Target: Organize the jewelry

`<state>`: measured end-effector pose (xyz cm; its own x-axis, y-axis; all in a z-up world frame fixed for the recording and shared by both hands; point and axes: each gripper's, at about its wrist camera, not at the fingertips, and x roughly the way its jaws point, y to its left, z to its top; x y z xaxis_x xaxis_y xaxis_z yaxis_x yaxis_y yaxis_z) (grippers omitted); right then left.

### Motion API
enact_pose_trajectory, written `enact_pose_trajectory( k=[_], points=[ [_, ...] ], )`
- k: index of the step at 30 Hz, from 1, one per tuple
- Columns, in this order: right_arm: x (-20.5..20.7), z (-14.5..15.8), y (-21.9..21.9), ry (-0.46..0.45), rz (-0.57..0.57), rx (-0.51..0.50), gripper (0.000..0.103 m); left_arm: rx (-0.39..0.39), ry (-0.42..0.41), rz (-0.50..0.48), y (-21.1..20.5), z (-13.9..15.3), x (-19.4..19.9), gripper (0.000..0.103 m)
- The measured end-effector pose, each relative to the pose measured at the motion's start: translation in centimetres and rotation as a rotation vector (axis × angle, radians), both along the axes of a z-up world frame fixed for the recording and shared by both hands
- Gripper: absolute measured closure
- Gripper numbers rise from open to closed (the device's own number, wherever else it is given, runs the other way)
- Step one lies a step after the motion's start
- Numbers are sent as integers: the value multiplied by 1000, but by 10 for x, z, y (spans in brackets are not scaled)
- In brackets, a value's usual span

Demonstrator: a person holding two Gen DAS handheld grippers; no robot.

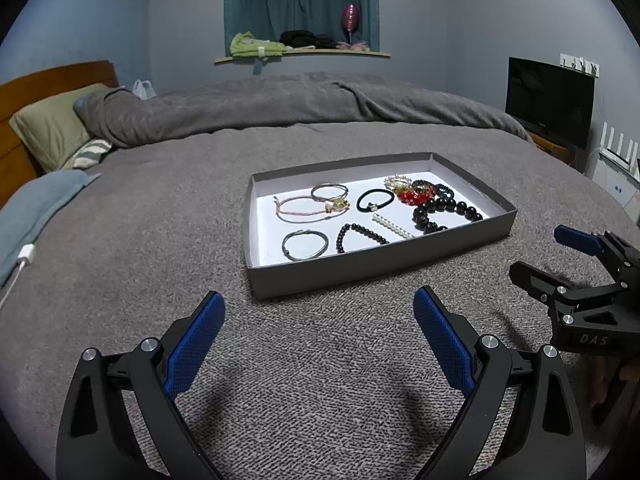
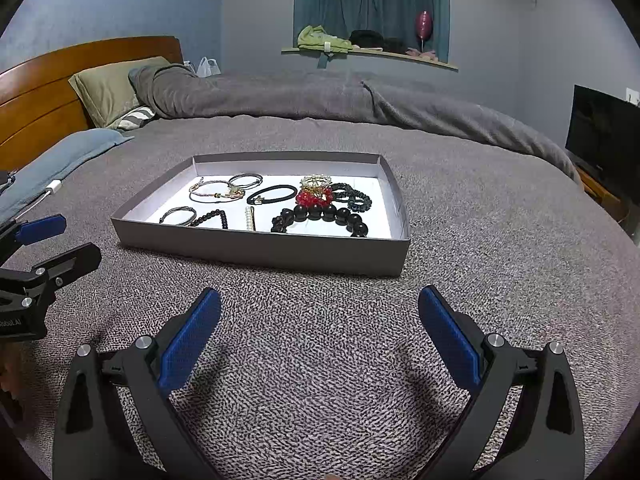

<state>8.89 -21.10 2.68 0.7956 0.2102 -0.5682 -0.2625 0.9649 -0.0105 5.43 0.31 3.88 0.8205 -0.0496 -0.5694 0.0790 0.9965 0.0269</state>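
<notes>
The left gripper [image 1: 318,312] is hovering low over the grey bed cover [image 1: 160,220], its jaws spread wide and holding nothing. Its blue pads [image 1: 196,344] are pointing toward the near wall of the tray [image 1: 360,268], which is lying just ahead on the bed. The right gripper [image 2: 320,308] is sitting in a matching pose beside it, jaws equally wide and empty, with the tray just ahead of it and slightly to the left.

Each gripper is appearing at the edge of the other's view. In the left wrist view, the right gripper is entering from the right edge, and only one blue pad and part of the black frame are showing. In the right wrist view, the left gripper is entering from the left edge, similarly cut off.

The jewelry is lying inside the tray on its white floor. A large black bead bracelet [image 2: 332,216] is sitting at the right side, touching a red bead bracelet [image 2: 314,199]. A gold-coloured piece [image 2: 316,181] and a dark green bead bracelet [image 2: 354,196] are crowding behind these, and their overlaps are too tangled to separate. A black hair tie [image 2: 272,194], a pearl clip [image 2: 250,218], a small black bead bracelet [image 2: 212,218], and three thin bangles [image 2: 218,192] are lying apart from one another toward the left.

The tray's near wall is hiding the front of the small bracelet and the nearest bangle in the right wrist view. The person's hands are not clearly visible.
</notes>
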Motion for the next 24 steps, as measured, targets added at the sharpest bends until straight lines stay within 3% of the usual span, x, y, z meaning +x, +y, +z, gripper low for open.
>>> enact_pose_trajectory(
  k=[24],
  points=[
    [0, 0, 0, 0, 0, -1, 6, -12, -1, -24, -4, -2, 1, 8]
  ],
)
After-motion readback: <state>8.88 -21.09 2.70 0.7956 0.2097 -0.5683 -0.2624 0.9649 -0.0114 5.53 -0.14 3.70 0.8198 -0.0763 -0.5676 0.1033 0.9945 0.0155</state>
